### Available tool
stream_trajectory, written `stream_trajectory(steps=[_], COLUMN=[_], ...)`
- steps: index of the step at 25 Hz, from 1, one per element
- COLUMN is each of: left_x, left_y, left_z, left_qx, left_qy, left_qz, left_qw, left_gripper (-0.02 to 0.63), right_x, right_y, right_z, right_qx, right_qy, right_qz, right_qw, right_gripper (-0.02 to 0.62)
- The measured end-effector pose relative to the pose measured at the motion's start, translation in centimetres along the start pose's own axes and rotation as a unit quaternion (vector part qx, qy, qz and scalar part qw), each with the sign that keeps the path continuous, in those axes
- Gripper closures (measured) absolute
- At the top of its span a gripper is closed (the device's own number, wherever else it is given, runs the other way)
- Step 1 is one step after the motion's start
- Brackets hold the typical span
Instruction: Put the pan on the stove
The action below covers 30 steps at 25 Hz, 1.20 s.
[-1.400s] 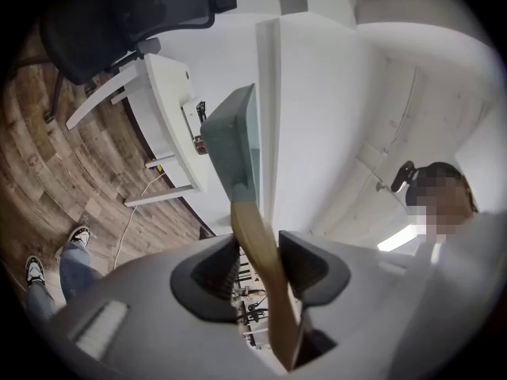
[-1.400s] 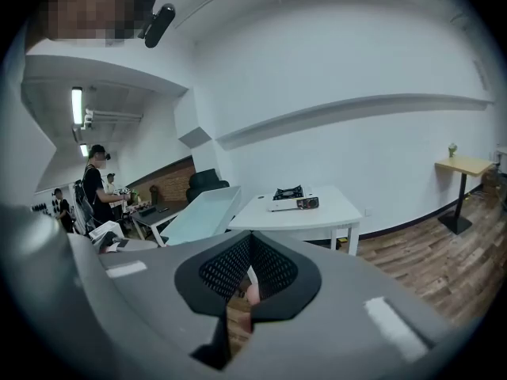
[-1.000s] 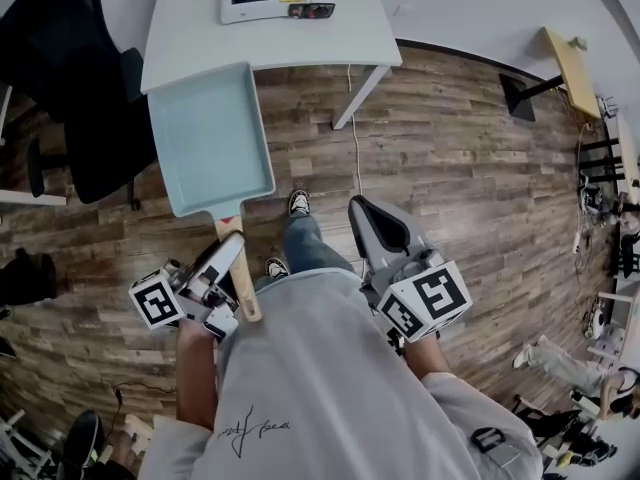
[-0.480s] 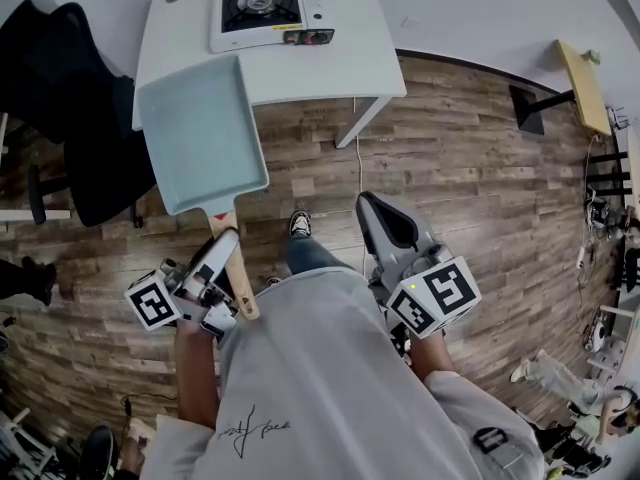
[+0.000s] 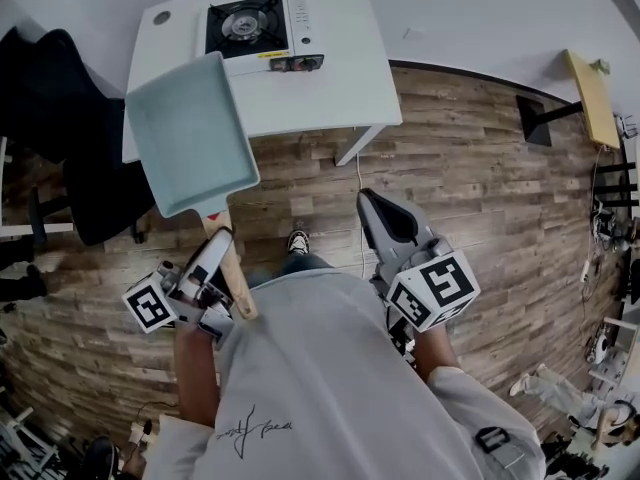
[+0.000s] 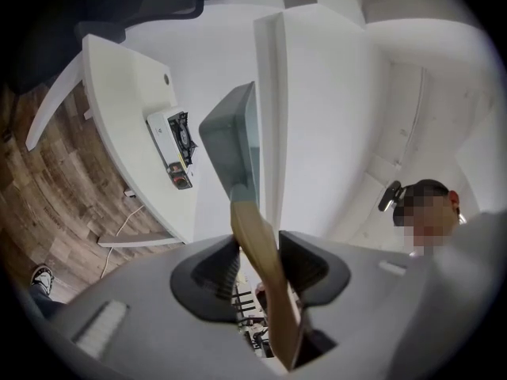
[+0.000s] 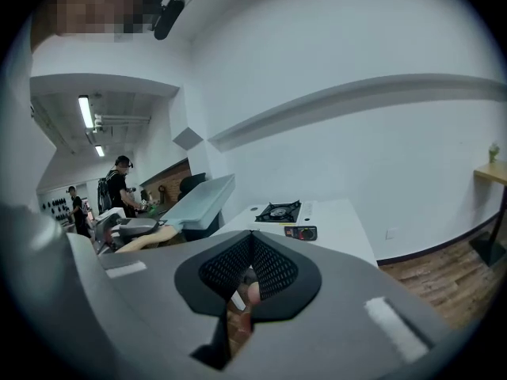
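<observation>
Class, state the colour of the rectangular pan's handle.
The pale blue rectangular pan's wooden handle is light tan, best in the left gripper view.

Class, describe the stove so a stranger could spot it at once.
Start at the white table by the wall. On it sits the stove, a flat white box. Only it has a black burner ring; the pale blue pan nearby has none.

White table [image 5: 340, 78] on wood floor [image 5: 480, 168], portable gas stove [image 5: 255, 33] on it

stove [image 5: 248, 30] on table [image 5: 340, 78] | pan [image 5: 185, 133] left of stove (over table edge)
</observation>
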<state>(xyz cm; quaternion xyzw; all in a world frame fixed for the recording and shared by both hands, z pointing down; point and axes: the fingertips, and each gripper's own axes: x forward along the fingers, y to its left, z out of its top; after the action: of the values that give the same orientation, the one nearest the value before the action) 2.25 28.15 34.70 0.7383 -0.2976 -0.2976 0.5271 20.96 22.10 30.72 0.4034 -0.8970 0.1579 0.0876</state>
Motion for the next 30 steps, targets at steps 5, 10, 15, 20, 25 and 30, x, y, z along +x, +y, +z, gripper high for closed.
stream_trajectory(steps=[5,10,15,20,25,30], left_x=[2.4,4.2,6.6,9.1,11.0,13.3], left_y=[1.3,2.8,3.6,4.9,6.4,7.8], left_z=[-0.3,0.3,2.5,6.1,9.9,13.6], left_qx=[-0.025,-0.016,-0.022,-0.027,-0.038,-0.062], left_qy=[0.005,0.017,0.021,0.034,0.049,0.06], left_qz=[0.005,0.022,0.007,0.001,-0.003,-0.019], left_qw=[0.9997,0.9995,0.9995,0.9991,0.9981,0.9961], left_gripper=[0.4,0.4,0.402,0.402,0.402,0.4], right_x=[1.0,2.8,5.9,9.4,12.7,16.6], right_y=[-3.3,-5.0,-6.1,-6.7,-7.7,-6.5], right_z=[-0.5,-1.0,-0.2,0.8,1.7,2.5], right_qx=[-0.015,-0.012,-0.019,-0.024,-0.03,-0.041], right_qy=[0.021,0.044,0.042,0.047,0.057,0.067], right_qz=[-0.022,-0.023,-0.023,-0.026,-0.041,-0.025], right_qw=[0.999,0.999,0.999,0.998,0.997,0.997], right_gripper=[0.598,0.598,0.598,0.598,0.598,0.598])
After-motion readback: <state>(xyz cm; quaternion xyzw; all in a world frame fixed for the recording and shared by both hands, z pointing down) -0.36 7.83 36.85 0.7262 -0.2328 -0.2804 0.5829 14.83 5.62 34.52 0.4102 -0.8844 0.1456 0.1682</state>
